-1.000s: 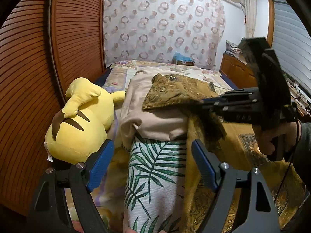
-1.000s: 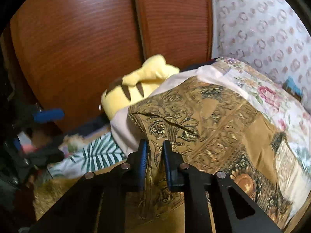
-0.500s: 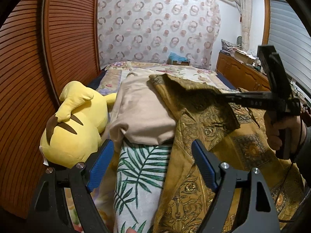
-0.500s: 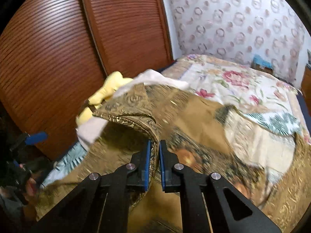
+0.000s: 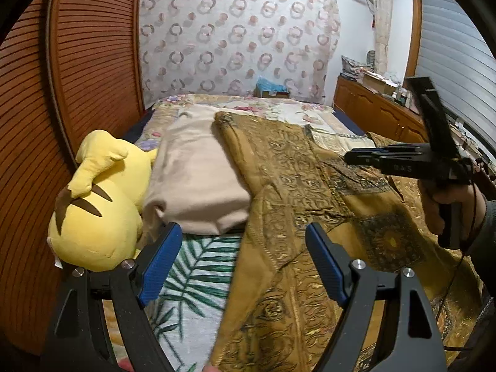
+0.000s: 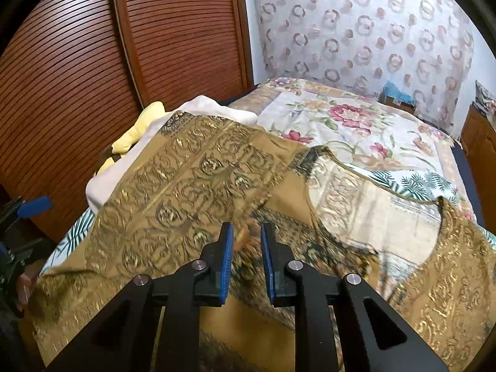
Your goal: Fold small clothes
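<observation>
At the far left the yellow plush toy [image 5: 102,198] lay against the slatted wardrobe door [image 5: 62,93], and beside it the folded beige cloth [image 5: 198,183] sat where it had been a second before, on the leaf-print sheet [image 5: 192,282]. Our left gripper [image 5: 245,266] hovered over that sheet with its jaws spread wide and nothing between them, just as before. Further right, the gold patterned garment [image 6: 192,186] had changed most: a second earlier we had held a bunched flap of it up in the air, and now that flap lay spread flat across the bed, its edge overlapping the beige cloth. Our right gripper [image 6: 246,263] was opening, its blue pads [image 6: 226,263] apart, with no cloth pinched between them. We judged the garment laid out and released, so the folding proper could begin from a fresh hold on an edge.
</observation>
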A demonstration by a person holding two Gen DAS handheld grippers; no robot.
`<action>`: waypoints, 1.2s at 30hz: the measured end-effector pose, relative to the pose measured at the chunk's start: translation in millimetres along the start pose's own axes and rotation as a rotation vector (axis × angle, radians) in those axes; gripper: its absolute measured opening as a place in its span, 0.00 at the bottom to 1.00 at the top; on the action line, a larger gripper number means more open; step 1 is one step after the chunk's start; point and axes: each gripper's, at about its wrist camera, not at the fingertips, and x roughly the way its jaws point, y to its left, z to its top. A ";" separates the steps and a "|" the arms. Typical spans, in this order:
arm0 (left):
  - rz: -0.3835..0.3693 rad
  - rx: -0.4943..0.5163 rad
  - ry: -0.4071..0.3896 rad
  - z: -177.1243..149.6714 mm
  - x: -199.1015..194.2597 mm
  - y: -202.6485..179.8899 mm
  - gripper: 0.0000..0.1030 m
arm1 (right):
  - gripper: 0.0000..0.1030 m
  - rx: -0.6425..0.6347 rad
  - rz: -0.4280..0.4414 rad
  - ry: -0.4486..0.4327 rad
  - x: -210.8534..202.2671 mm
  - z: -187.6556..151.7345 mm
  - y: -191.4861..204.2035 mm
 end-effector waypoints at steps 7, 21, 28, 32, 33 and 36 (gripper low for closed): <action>-0.041 0.033 0.036 4.9 20.5 -24.4 0.80 | 0.18 0.001 -0.046 -0.010 -51.5 -39.5 -31.2; -0.117 0.135 0.127 12.2 62.3 -85.7 0.80 | 0.49 0.192 -0.282 -0.051 -182.1 -147.0 -136.9; -0.127 0.171 0.188 10.5 81.3 -103.8 0.80 | 0.51 0.350 -0.384 -0.042 -220.9 -191.7 -180.6; -0.121 0.185 0.213 10.2 88.5 -109.7 0.80 | 0.51 0.384 -0.426 -0.017 -228.5 -203.1 -195.1; -0.116 0.192 0.215 9.6 89.2 -111.5 0.80 | 0.51 0.394 -0.432 -0.009 -227.2 -203.3 -197.1; -0.114 0.206 0.216 9.6 90.1 -115.0 0.80 | 0.51 0.423 -0.435 0.008 -228.3 -208.9 -206.5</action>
